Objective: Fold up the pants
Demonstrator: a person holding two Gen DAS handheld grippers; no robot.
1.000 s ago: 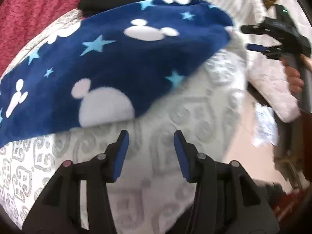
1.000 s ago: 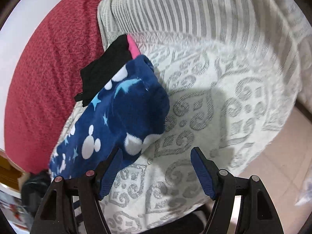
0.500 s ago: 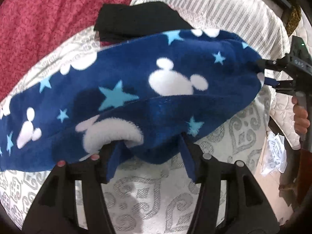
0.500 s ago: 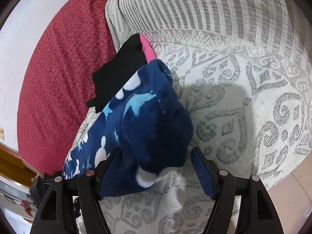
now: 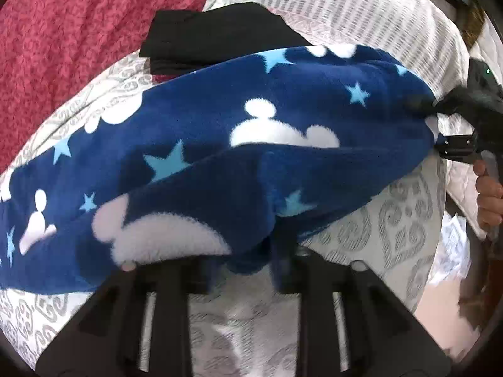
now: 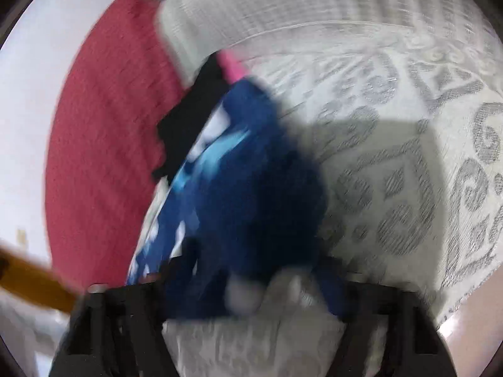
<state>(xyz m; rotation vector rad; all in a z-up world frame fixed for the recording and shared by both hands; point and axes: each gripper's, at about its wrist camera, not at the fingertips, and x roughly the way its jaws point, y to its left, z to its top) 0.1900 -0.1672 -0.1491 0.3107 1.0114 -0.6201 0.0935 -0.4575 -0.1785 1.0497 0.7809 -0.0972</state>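
Observation:
The pants (image 5: 220,144) are dark blue fleece with white mouse heads and light blue stars, lying across a white patterned bedspread (image 5: 393,220). In the left wrist view the fabric's near edge covers my left gripper (image 5: 251,257), whose jaws stand around it. My right gripper (image 5: 440,125) shows at the pants' far right end, its jaws around the fabric. In the blurred right wrist view the pants (image 6: 251,188) fill the space between the right gripper's (image 6: 251,289) jaws. How far either gripper's jaws are closed is hidden.
A folded black garment (image 5: 201,37) with a pink one (image 6: 231,64) under it lies beyond the pants. A red cover (image 5: 63,25) lies at the left. A striped white pillow (image 5: 345,9) is at the back. The bed's edge and floor (image 5: 440,308) are right.
Both grippers have moved forward onto the pants. The fabric now lies between and over the jaws of each one, where a second ago both stood apart from it.

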